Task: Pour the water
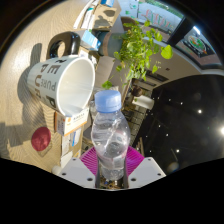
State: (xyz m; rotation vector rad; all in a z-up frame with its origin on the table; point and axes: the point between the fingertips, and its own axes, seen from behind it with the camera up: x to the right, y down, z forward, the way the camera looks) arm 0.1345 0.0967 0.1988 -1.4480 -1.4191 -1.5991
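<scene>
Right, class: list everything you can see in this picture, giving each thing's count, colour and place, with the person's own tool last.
Water bottle: one, clear with a pale blue cap, upright between the claw's fingers.
Mug: one, white with dark lettering and a black handle, tipped on its side beside the bottle's cap, mouth facing the bottle.
Plant: one, green and leafy, beyond the bottle.
Red object: one, small and round, on the wooden surface below the mug; what it is I cannot tell.
Dark surface: one, black and glossy, on the bottle's other side.
Claw: one, pink pads, closed on the bottle.

bottle (110,135) clear, blue cap | mug (62,82) white, black lettering
</scene>
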